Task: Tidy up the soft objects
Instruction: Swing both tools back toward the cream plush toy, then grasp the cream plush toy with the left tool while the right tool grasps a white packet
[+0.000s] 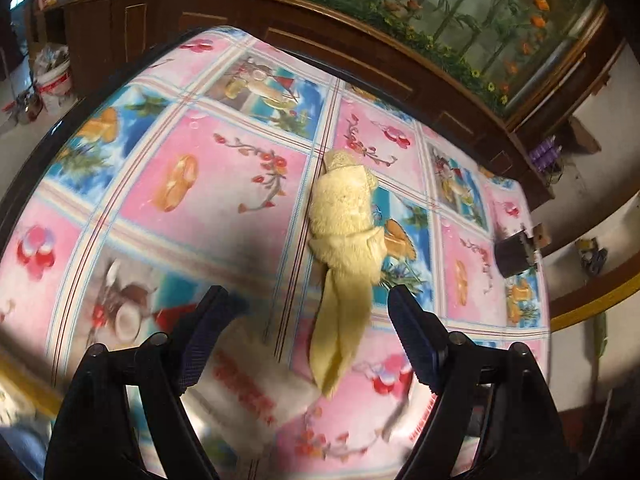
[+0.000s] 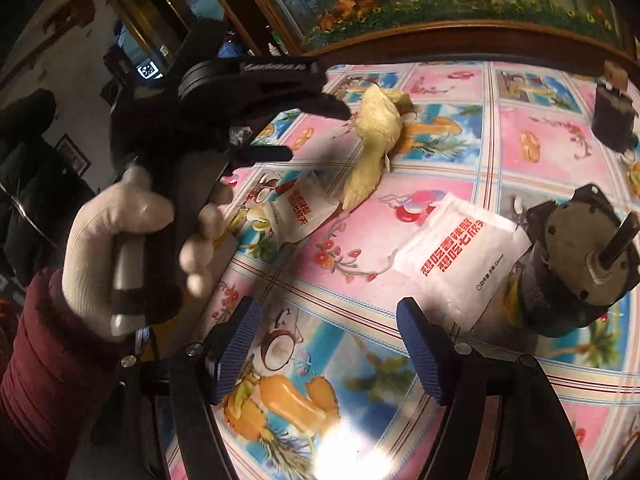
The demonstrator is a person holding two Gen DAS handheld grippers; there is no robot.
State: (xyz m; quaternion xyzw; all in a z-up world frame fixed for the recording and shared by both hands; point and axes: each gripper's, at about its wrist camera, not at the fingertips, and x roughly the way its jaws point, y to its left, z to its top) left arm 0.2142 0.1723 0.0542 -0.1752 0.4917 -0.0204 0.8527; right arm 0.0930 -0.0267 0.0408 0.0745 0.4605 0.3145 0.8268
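A knotted pale yellow cloth (image 1: 346, 236) lies on the patterned tablecloth, its tail reaching toward me between the fingers of my left gripper (image 1: 306, 340). That gripper is open and hovers above the table, holding nothing. A white soft packet with red print (image 1: 248, 388) lies under it, touching the cloth's tail. In the right wrist view the yellow cloth (image 2: 376, 136) sits far off, the first packet (image 2: 300, 208) lies at its tail, and a second white packet (image 2: 464, 256) lies to the right. My right gripper (image 2: 328, 344) is open, low over the table, with nothing in it.
A grey metal motor (image 2: 580, 268) stands beside the second packet. A small dark box (image 2: 612, 120) sits at the far right; the same box (image 1: 514, 254) shows near the table edge. A gloved hand (image 2: 120, 240) holds the left gripper. Dark wooden cabinets (image 1: 360, 52) stand behind the table.
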